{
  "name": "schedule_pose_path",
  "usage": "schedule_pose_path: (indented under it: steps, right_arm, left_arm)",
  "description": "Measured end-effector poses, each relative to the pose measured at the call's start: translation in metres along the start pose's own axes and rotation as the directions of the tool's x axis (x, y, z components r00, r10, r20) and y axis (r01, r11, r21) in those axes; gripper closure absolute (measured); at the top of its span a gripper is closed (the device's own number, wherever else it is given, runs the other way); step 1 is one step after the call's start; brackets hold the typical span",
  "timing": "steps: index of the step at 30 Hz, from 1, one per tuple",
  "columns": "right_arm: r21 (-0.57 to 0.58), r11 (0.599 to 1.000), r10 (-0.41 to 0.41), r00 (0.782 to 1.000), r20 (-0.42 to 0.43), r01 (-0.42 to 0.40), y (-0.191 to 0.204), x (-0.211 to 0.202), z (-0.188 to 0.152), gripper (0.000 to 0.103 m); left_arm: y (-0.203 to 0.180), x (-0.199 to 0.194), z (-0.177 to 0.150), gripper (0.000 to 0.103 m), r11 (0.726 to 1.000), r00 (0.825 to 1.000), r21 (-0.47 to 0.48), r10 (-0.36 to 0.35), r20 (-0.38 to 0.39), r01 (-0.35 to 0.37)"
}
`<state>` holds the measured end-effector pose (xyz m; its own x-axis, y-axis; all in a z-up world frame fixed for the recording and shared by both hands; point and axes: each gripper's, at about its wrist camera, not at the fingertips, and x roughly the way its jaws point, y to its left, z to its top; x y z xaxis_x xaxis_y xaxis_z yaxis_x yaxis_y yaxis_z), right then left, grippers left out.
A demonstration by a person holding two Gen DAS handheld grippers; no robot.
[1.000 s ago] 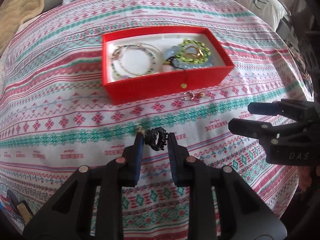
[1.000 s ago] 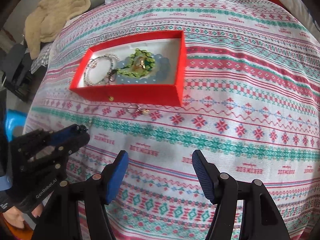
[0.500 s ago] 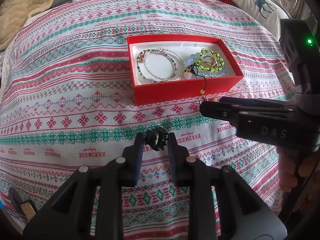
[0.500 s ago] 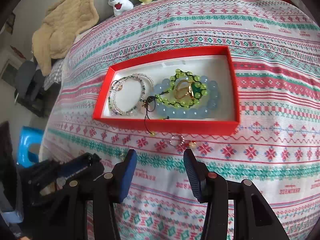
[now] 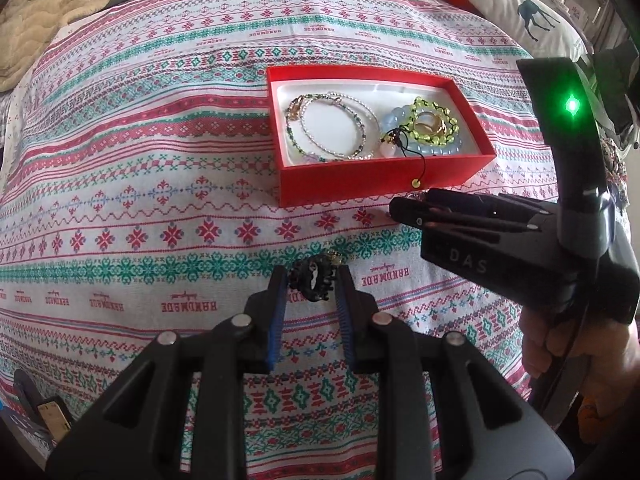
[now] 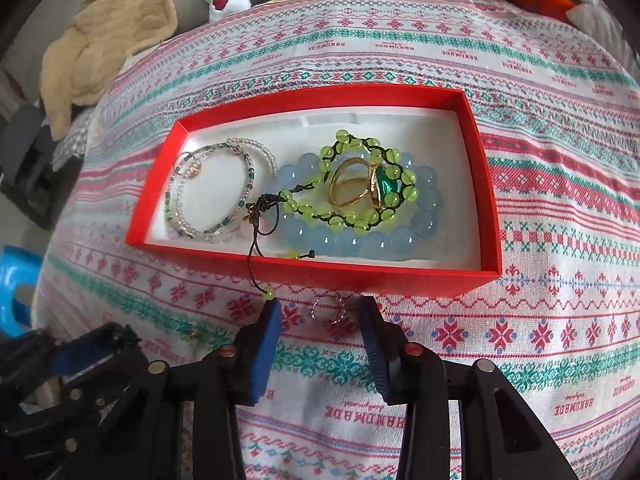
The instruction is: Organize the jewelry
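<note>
The patterned bedspread [image 5: 132,184] lies bare from 9 to 11 o'clock of the red box [image 5: 376,178], whose near wall faces both tools. The left gripper [image 5: 311,280] tilts steeply down, fingers clamped on a black claw ring [image 5: 313,278] above the cloth. At 6 o'clock of the box, just beside its wall, a silver ring [image 6: 329,310] lies between the closing fingers of the right gripper [image 6: 322,326], pads not yet on it; bracelets [image 6: 216,188] fill the box
</note>
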<state>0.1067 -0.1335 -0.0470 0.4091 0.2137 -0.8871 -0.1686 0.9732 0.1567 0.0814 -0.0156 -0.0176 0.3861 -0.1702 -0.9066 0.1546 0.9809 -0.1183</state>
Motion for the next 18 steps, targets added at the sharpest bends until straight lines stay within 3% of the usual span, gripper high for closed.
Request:
schedule_pose_path:
  steps: [8, 18]
  right_arm:
    - [-0.094, 0.989, -0.109, 0.993, 0.047, 0.113, 0.014, 0.007, -0.005, 0.083]
    - [-0.115, 0.987, -0.104, 0.993, 0.049, 0.109, 0.017, 0.004, -0.008, 0.084]
  left_arm:
    - [-0.002, 0.0, -0.005, 0.077, 0.997, 1.0, -0.08, 0.005, 0.01, -0.004]
    - [0.005, -0.007, -0.006, 0.077, 0.996, 1.0, -0.093, -0.003, 0.019, 0.005]
